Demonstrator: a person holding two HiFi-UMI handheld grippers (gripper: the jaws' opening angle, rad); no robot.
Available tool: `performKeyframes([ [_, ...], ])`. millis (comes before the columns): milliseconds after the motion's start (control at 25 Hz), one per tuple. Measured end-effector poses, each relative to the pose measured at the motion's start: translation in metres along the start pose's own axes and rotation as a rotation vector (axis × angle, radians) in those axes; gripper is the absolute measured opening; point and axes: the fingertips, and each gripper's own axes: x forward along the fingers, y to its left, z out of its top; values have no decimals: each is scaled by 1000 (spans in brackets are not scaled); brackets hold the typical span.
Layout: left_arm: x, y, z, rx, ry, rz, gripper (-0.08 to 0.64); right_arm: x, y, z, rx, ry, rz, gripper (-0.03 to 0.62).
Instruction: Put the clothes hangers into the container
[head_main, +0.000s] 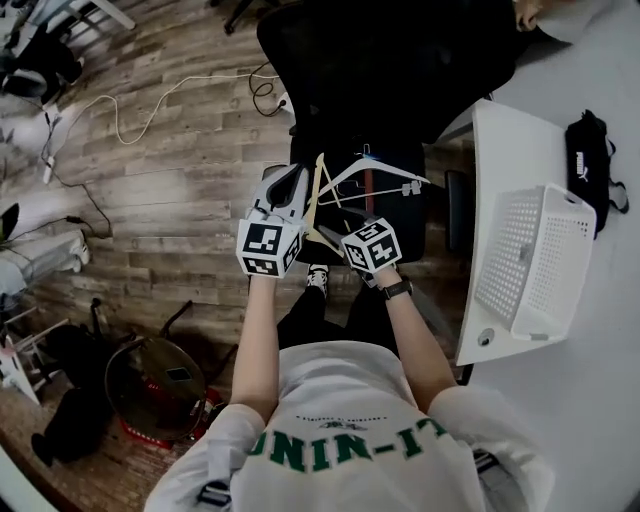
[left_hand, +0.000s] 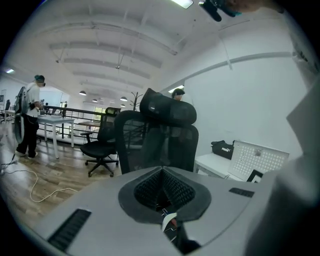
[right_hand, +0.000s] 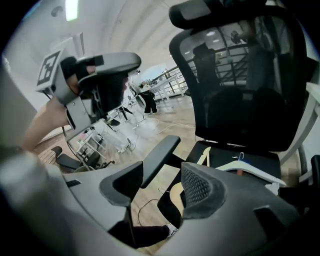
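Note:
Hangers lie on the seat of a black office chair (head_main: 400, 60) in front of me: a white hanger (head_main: 375, 172) (right_hand: 250, 162) and a cream one (head_main: 318, 195) (right_hand: 205, 157). The container, a white perforated basket (head_main: 540, 260) (left_hand: 257, 160), lies on its side on the white table (head_main: 495, 150) to the right. My left gripper (head_main: 290, 180) (left_hand: 162, 187) hovers over the seat's left side, its pads together with nothing between them. My right gripper (head_main: 335, 235) (right_hand: 160, 185) is open and empty, angled down just short of the hangers.
A black bag (head_main: 588, 160) lies on the table beyond the basket. Cables (head_main: 130, 120) trail over the wooden floor at left, and a round dark object (head_main: 165, 385) sits by my left leg. The chair's armrest (right_hand: 160, 155) is near the right gripper. A person (left_hand: 30, 120) stands far off.

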Motion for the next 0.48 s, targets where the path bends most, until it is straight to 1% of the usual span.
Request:
performKeyframes([
  [240, 5, 37, -45, -25, 33, 54, 15, 97, -43, -55, 168, 84, 12, 241],
  [480, 6, 59, -80, -54, 49, 95, 15, 166, -82, -96, 387, 106, -28, 241],
])
